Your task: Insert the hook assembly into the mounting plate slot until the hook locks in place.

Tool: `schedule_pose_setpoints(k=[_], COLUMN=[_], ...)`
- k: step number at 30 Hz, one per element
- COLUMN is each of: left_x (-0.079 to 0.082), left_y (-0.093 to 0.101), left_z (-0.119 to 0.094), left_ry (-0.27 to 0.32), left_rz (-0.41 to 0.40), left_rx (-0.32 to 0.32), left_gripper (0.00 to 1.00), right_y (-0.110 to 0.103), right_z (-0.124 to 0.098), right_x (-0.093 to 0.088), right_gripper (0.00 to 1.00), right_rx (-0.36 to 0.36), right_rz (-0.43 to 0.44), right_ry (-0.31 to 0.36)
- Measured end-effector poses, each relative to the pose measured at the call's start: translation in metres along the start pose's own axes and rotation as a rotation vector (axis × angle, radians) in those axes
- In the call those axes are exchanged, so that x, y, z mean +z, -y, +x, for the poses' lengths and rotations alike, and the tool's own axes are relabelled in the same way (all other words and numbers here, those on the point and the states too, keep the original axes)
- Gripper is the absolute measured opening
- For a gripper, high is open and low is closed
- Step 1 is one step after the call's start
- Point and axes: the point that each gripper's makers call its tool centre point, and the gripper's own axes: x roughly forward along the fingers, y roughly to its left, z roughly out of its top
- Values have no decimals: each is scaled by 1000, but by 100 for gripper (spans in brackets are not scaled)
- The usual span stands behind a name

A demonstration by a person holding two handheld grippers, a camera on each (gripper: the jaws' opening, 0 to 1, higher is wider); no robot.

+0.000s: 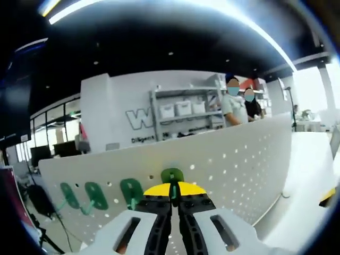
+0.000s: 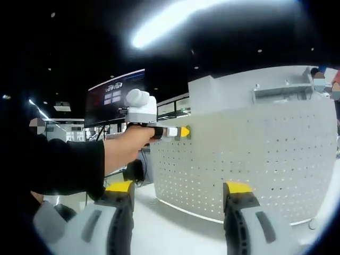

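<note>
A: L tongs (image 1: pixel 171 204), status?

B: Clenched on a green hook (image 1: pixel 172 175). My jaws are pinched together w/ the hook's stem between the yellow tips, its rounded top poking up just past them. Hook sits right against the white pegboard (image 1: pixel 239 159).

A: Other hooks?

B: Three more green ones on the board, left of mine in the left gripper view: one just beside (image 1: pixel 131 191), next (image 1: pixel 96 195), then the far one (image 1: pixel 69 195). All hang in a row on the board face.

A: R tongs?

B: R tongs (image 2: pixel 180 204) released, jaws wide apart, nothing between. Held well back from the board, pointing at it.

A: What do you see from there?

B: In the right gripper view, my left arm in a dark sleeve (image 2: pixel 58 167) reaches across, L tongs' yellow tip touching the board's left part. Can't make out the hook from there, too small.

A: Background?

B: Shelf unit (image 1: pixel 183 114) w/ white bins behind the board, two people (image 1: pixel 234 106) beside it. Dark screen (image 2: pixel 114 98) beyond the arm.
</note>
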Motion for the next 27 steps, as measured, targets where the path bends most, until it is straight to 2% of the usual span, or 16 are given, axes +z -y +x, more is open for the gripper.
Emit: schedule_pose_setpoints(k=[5,16,27], left_x=[1,3,1], left_y=[-1,-4,-2], left_z=[1,5,6], left_ry=[-6,-8,-2], left_rz=[34,23,67], left_rx=[15,9,38], left_gripper=[2,2,2], right_y=[-3,-3,-5], right_z=[1,0,0], right_x=[-1,0,-1], right_gripper=[65,65,64], right_rx=[12,24,34], right_rz=[8,32,49], right_ry=[-2,4,2])
